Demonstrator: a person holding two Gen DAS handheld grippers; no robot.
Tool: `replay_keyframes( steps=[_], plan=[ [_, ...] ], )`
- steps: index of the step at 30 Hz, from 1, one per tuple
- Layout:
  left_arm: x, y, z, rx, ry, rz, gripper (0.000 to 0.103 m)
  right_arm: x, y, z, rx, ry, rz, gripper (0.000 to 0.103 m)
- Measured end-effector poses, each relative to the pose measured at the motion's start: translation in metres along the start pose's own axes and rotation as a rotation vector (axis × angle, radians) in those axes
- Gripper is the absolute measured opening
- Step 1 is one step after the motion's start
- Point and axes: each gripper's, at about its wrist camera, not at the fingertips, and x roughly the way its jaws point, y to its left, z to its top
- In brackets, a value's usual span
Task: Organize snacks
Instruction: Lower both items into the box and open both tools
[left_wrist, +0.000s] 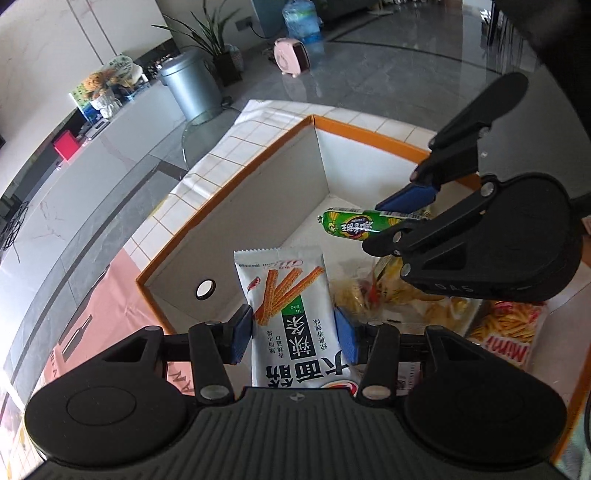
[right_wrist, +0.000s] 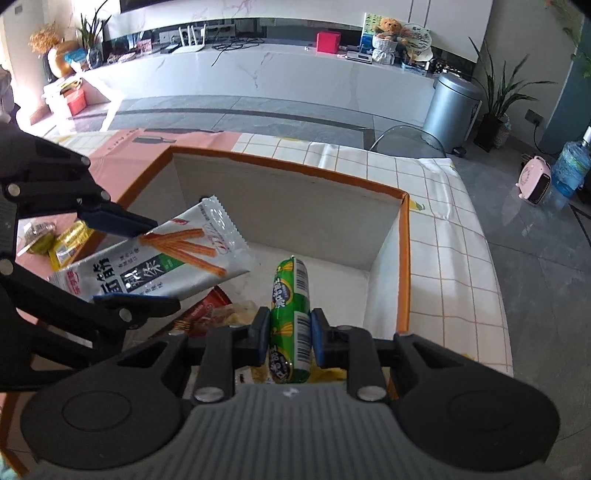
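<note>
My left gripper (left_wrist: 293, 332) is shut on a white snack packet (left_wrist: 291, 314) printed with orange sticks, held over the orange-rimmed cardboard box (left_wrist: 258, 173). My right gripper (right_wrist: 290, 332) is shut on a green sausage stick (right_wrist: 290, 314), also over the box. In the left wrist view the right gripper (left_wrist: 400, 216) holds the green sausage (left_wrist: 354, 225) above the box floor. In the right wrist view the left gripper (right_wrist: 147, 258) holds the white packet (right_wrist: 162, 258) at the box's left side.
Several snack bags (left_wrist: 406, 295) lie in the box, among them a red and white one (left_wrist: 506, 332). Small wrapped snacks (right_wrist: 55, 236) lie on the pink cloth outside the box. The tiled tablecloth (right_wrist: 443, 240) lies right of the box. A grey bin (right_wrist: 450, 110) stands on the floor.
</note>
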Motion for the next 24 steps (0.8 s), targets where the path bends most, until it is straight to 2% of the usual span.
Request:
replay_keyframes(
  steps=[11,17,19,21,22,23,24],
  plan=[
    [0.033,0.010,0.001,0.035,0.073,-0.006,0.054,0.039,0.010,0.013,-0.116,0.091,0.012,0.020],
    [0.038,0.008,0.005,0.034,0.078,0.001,0.056,0.047,0.010,0.014,-0.131,0.144,-0.001,0.020],
    [0.037,0.007,0.007,0.033,0.079,0.004,0.062,0.046,0.009,0.015,-0.125,0.146,-0.005,0.020],
    [0.036,0.006,0.007,0.038,0.071,-0.004,0.064,0.044,0.007,0.017,-0.110,0.143,-0.007,0.022],
    [0.034,0.005,0.007,0.041,0.070,-0.002,0.068,0.041,0.006,0.017,-0.102,0.141,-0.006,0.024],
    [0.032,0.004,0.007,0.046,0.066,0.005,0.071,0.038,0.006,0.018,-0.096,0.139,-0.005,0.031],
    [0.029,0.003,0.007,0.051,0.060,0.013,0.074,0.036,0.005,0.018,-0.094,0.134,-0.006,0.032]
  ],
)
